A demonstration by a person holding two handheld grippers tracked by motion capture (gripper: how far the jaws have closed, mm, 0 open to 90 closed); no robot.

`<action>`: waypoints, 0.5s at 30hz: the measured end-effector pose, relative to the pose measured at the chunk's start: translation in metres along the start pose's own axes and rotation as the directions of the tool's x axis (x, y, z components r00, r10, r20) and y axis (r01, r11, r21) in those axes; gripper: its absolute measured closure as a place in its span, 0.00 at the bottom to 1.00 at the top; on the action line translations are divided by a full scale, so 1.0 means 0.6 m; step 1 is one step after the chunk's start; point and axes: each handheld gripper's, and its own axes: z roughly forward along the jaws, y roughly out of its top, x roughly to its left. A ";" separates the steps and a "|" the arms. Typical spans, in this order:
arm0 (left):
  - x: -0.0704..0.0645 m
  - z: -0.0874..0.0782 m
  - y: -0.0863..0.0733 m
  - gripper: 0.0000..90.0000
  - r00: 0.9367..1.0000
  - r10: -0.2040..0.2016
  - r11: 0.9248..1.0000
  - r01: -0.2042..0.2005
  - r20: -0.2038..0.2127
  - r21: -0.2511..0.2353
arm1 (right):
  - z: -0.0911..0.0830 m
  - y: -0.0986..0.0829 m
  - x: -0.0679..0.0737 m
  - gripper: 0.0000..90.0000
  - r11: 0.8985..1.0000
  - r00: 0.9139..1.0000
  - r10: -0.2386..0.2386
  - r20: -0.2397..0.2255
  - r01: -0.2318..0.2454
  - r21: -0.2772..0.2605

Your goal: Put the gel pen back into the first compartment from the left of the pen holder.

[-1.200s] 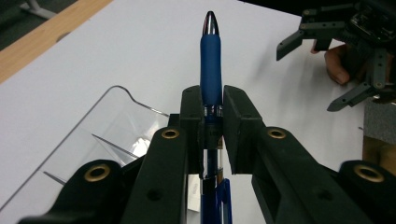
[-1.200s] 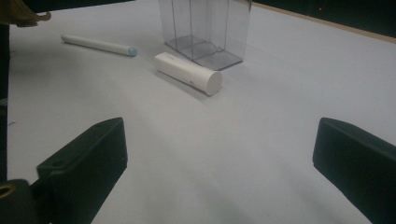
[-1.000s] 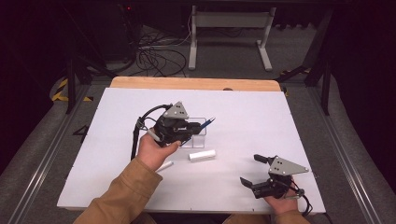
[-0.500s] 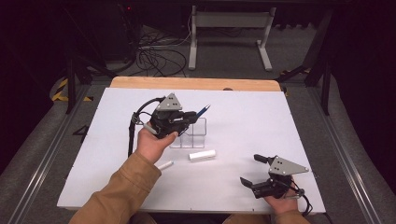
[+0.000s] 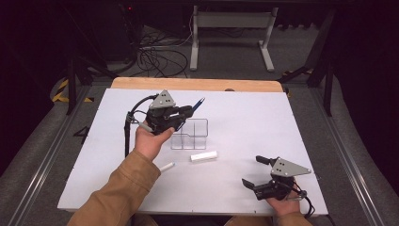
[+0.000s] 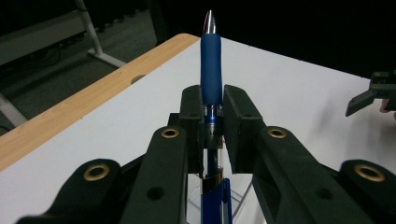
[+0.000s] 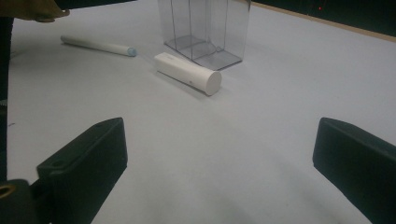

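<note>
Clamped on a blue pen point(image 6: 211, 70), left gripper point(image 5: 184, 113) jaws pressed against both sides of the barrel just below the rubber grip, silver tip pointing up and away past the pads. Raised off the white table point(image 5: 244, 117), above the far left corner of a clear plastic box point(image 5: 190, 134) with inner dividers, pen tip slanting toward the table's far edge. Spread wide with nothing between them, right gripper point(image 5: 263, 173) jaws, low near the front right corner, well apart from the box. Lying just in front of the box, a short white tube point(image 7: 187, 72); left of that, near the sleeve, a thin white marker point(image 7: 95, 45) with a pale blue end.
</note>
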 end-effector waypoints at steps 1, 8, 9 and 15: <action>0.002 0.000 -0.001 0.88 1.000 -0.007 1.000 0.007 -0.001 -0.004 | 0.000 0.000 0.000 0.04 1.000 1.000 0.001 -0.001 -0.001 0.000; 0.022 0.001 -0.014 0.88 0.999 -0.040 0.999 0.040 -0.002 -0.021 | 0.000 0.000 0.000 0.04 1.000 1.000 -0.001 0.000 0.001 0.001; 0.024 0.001 -0.016 0.88 0.998 -0.056 0.998 0.056 0.002 -0.023 | 0.000 0.000 0.000 0.04 1.000 1.000 -0.001 0.000 0.001 0.001; 0.034 0.006 -0.025 0.88 0.997 -0.069 0.997 0.070 0.018 -0.046 | 0.000 0.000 0.000 0.04 1.000 1.000 -0.002 -0.001 0.002 0.001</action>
